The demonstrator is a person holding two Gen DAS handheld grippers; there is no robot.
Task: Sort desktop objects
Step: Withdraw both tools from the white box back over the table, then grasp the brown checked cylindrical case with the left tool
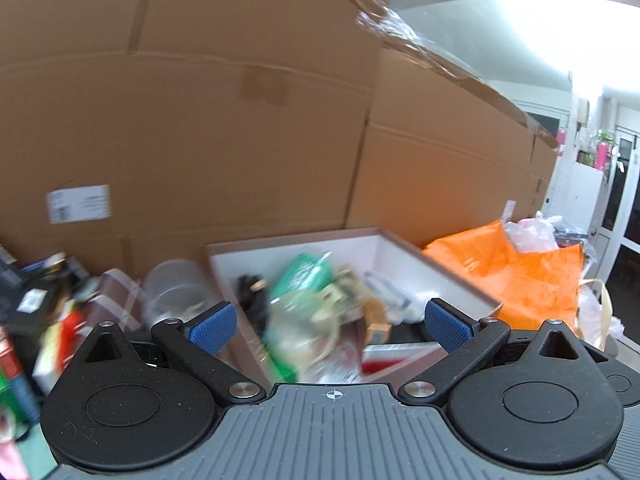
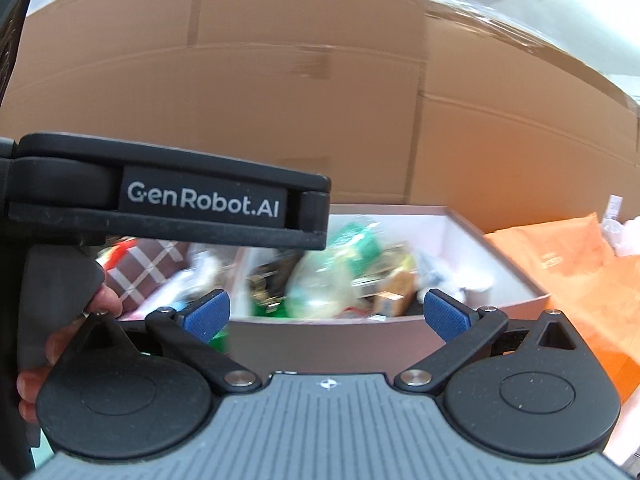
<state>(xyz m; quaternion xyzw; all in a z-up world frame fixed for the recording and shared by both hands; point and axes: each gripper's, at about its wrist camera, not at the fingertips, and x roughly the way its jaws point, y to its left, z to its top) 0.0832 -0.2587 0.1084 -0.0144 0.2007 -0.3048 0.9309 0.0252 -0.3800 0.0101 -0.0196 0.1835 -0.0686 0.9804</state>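
Observation:
A shallow white-lined box (image 1: 384,246) sits ahead, holding several blurred items: a green packet (image 1: 306,276), a black object (image 1: 252,292), a small brown carton (image 1: 378,322). My left gripper (image 1: 330,322) is open and empty, hovering above the box's near side. The same box (image 2: 472,240) shows in the right wrist view with the green packet (image 2: 356,240) and a brown carton (image 2: 398,294). My right gripper (image 2: 326,314) is open and empty, in front of the box's near wall. The left gripper's black body (image 2: 168,196) crosses the right view at left.
Tall cardboard cartons (image 1: 240,120) form a wall behind the box. An orange bag (image 1: 520,276) lies to the right. A clear plastic cup (image 1: 172,292), a plaid brown item (image 1: 116,292) and packets and books (image 1: 24,320) lie at left.

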